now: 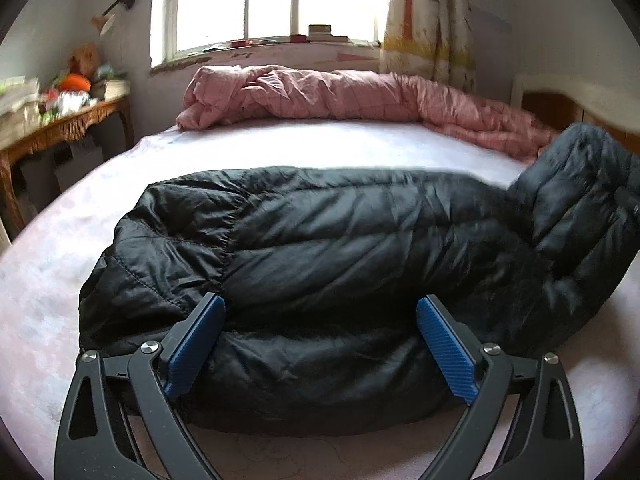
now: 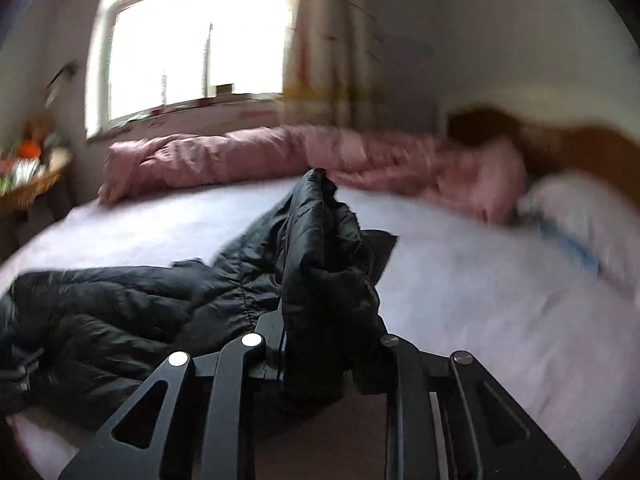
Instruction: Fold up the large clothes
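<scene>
— Item one, the step in hand?

— One black jacket [image 1: 340, 264] lies across the middle of the frame on the bed [image 1: 280, 148], puffy and part folded. The right gripper [image 2: 328, 344], low centre in its own view, has its jaws closed on a bunched end of that jacket, which stands up from the sheet. That view is blurred. I judge a fold is under way: the lifted end looks set to be carried over the body of the jacket.

— And the other tool?

— The left gripper [image 1: 320, 344], lower centre, has its jaws spread wide on either side of the near edge of the jacket. The blue pads [image 1: 446, 350] do not press on it, so it holds nothing.

— What does the next move call for?

— Likely laying the raised end flat and square over the rest, without dragging the slippery fabric. The left one could pin the near edge.

— The count?

— Jackets: one. Grippers: two. Pink quilt [image 1: 340, 96], bunched at the far side of the bed: one. Window [image 1: 276, 0], top centre: one. Curtain [image 1: 430, 20], upper right: one. Cluttered side table [image 1: 60, 128], left edge: one. Pale pillow [image 2: 580, 216], right of the right-hand view: one, too blurred to describe.
</scene>
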`<state>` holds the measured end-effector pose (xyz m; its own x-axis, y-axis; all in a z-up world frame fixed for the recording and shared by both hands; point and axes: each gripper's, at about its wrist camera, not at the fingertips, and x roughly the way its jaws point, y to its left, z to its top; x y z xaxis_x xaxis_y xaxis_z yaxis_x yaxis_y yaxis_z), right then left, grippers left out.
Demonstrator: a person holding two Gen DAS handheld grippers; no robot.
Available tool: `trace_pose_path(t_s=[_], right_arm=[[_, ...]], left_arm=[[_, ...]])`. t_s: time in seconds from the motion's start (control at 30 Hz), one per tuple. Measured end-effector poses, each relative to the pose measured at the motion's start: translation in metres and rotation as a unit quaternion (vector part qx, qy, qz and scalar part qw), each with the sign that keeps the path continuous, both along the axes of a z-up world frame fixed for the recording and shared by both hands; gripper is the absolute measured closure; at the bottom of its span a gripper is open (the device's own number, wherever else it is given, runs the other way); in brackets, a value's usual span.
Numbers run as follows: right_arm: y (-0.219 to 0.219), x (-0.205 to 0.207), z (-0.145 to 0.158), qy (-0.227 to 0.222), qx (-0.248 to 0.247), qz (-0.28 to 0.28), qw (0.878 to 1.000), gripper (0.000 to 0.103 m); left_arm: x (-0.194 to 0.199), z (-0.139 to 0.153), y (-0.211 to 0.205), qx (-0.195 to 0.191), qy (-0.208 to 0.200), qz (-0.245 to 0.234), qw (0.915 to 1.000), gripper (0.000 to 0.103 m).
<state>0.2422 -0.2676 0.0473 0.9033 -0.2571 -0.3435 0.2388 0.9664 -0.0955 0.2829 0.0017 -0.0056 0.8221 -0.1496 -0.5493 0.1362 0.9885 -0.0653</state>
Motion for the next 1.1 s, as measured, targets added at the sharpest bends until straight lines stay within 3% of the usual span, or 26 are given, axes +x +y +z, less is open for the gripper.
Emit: trace_pose_path(t_s=[0.17, 0.3, 0.4, 0.5, 0.57, 0.63, 0.7, 0.87, 0.93, 1.0, 1.1], right_arm=[[0.064, 0.003, -0.001, 0.016, -0.062, 0.082, 0.995, 0.078], [0.097, 0.008, -0.019, 0.040, -0.053, 0.128, 0.990, 0.078], [0.107, 0.014, -0.034, 0.066, -0.020, 0.169, 0.983, 0.076], [0.097, 0.024, -0.042, 0.101, 0.075, 0.240, 0.962, 0.072], [0.088, 0.020, -0.042, 0.099, 0.102, 0.265, 0.954, 0.064], [0.080, 0.014, -0.040, 0.098, 0.130, 0.297, 0.941, 0.045], [0.074, 0.006, -0.035, 0.094, 0.134, 0.313, 0.936, 0.038], [0.041, -0.020, -0.013, 0.047, 0.155, 0.277, 0.947, 0.036], [0.023, -0.026, -0.003, 0.015, 0.161, 0.243, 0.956, 0.029], [-0.005, -0.030, 0.004, -0.017, 0.169, 0.175, 0.970, 0.024], [-0.044, -0.018, 0.001, 0.001, 0.192, 0.111, 0.975, 0.024]], left_arm=[[-0.011, 0.018, 0.020, -0.010, -0.033, 0.018, 0.9993, 0.010], [-0.016, 0.028, 0.036, -0.017, -0.049, 0.032, 0.9981, 0.010], [-0.012, 0.029, 0.047, -0.033, -0.045, 0.040, 0.9976, 0.010], [-0.006, 0.027, 0.054, -0.019, -0.049, 0.062, 0.9967, 0.010], [0.001, 0.024, 0.054, -0.003, -0.048, 0.074, 0.9961, 0.011], [0.005, 0.022, 0.055, -0.012, -0.041, 0.071, 0.9965, 0.011], [0.005, 0.020, 0.056, -0.022, -0.036, 0.068, 0.9968, 0.011], [0.002, 0.018, 0.051, -0.012, -0.039, 0.062, 0.9972, 0.011], [0.000, 0.020, 0.047, -0.010, -0.044, 0.055, 0.9975, 0.011], [-0.005, 0.020, 0.042, -0.007, -0.051, 0.045, 0.9976, 0.011], [-0.010, 0.022, 0.031, 0.002, -0.064, 0.028, 0.9975, 0.011]])
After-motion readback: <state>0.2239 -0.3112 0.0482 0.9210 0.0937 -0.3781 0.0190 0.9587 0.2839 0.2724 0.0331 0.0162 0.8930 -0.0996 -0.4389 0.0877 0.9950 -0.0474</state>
